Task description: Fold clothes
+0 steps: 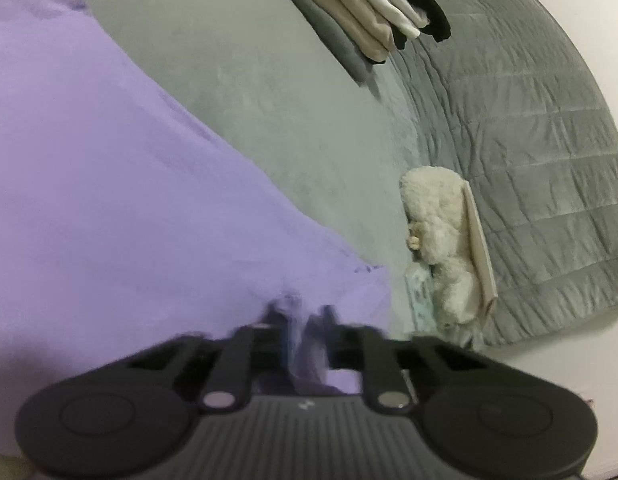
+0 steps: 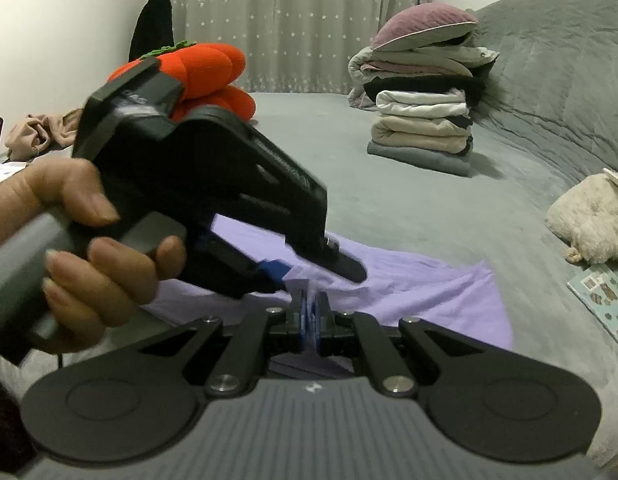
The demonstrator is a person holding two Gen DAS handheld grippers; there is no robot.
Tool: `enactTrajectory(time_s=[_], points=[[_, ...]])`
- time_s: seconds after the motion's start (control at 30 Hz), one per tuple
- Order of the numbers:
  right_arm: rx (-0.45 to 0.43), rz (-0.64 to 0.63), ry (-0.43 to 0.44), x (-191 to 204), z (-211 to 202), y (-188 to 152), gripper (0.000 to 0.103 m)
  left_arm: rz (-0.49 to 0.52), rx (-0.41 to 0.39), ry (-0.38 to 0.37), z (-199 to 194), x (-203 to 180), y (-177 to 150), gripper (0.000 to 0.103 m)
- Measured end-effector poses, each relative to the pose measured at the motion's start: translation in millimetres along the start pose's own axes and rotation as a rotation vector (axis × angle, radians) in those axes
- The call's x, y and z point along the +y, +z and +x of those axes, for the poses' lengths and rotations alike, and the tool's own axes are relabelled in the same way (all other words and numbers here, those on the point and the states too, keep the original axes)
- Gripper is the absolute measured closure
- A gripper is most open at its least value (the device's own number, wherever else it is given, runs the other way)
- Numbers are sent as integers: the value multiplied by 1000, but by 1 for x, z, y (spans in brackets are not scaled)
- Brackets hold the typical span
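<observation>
A lilac garment (image 1: 109, 184) lies spread on the grey bed and fills the left of the left wrist view; it also shows in the right wrist view (image 2: 421, 292). My left gripper (image 1: 305, 320) is shut on a bunched edge of the lilac garment; it also shows in the right wrist view (image 2: 309, 268), held in a hand, its tips just ahead of my right gripper. My right gripper (image 2: 309, 304) is shut, with lilac cloth pinched between its blue pads at the same edge.
A stack of folded clothes (image 2: 425, 120) with a purple pillow on top stands on the bed (image 2: 309, 160); it also shows in the left wrist view (image 1: 369, 12). A cream plush toy (image 1: 441, 240) and a booklet (image 2: 601, 296) lie at the right. An orange plush (image 2: 205, 72) sits at the far left.
</observation>
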State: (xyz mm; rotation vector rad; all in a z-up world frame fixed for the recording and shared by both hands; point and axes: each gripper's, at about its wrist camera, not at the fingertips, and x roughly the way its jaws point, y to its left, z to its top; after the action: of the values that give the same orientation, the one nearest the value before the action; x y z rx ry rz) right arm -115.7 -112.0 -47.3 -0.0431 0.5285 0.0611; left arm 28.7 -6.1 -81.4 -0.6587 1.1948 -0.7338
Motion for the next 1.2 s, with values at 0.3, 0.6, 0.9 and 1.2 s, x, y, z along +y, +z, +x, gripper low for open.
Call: enactTrajectory(time_s=[0.3, 0.6, 0.9, 1.2], points=[[-30, 11, 47, 19, 7, 16, 100, 106, -113, 44, -35, -2, 14, 102], [-47, 24, 158, 62, 32, 37, 100, 141, -178, 117, -94, 35, 34, 102], [-48, -14, 309, 133, 59, 55, 100, 136, -274, 203, -168, 78, 50, 102], [-46, -51, 410, 183, 85, 71, 100, 117, -350, 273, -220, 116, 63, 102]])
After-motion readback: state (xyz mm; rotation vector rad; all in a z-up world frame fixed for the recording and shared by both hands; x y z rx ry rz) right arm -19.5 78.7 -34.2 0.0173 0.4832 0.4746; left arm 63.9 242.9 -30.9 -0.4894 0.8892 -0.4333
